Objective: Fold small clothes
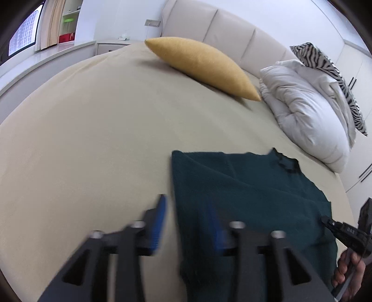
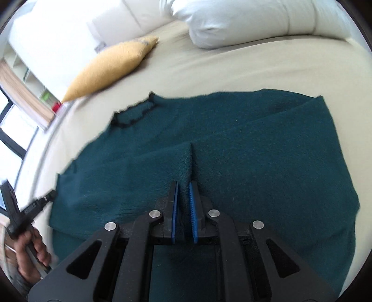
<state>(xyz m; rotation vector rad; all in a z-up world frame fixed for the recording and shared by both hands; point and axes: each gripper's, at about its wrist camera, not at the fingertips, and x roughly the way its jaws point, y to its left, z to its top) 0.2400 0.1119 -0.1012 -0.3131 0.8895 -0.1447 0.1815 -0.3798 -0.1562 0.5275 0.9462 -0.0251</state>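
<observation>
A dark green knit sweater (image 1: 244,197) (image 2: 255,151) lies flat on the beige bed sheet (image 1: 93,139), its black-trimmed neckline (image 2: 134,113) towards the headboard. A sleeve is folded across its body. My right gripper (image 2: 183,184) stands over the sweater's middle. Its blue pads are a narrow slit apart and a ridge of the sleeve's end is pinched between them. My left gripper (image 1: 186,204) is blurred and open at the sweater's left edge, with one finger over the sheet, one over the knit and nothing gripped. Each gripper also shows at the border of the other view, the right gripper (image 1: 325,220) and the left gripper (image 2: 50,195).
A yellow pillow (image 1: 202,67) (image 2: 109,67) lies near the padded headboard (image 1: 209,21). A bunched white duvet (image 1: 307,111) (image 2: 232,21) and a zebra-print cushion (image 1: 325,69) sit at the far right. A person's hand (image 2: 34,246) holds the left gripper's handle.
</observation>
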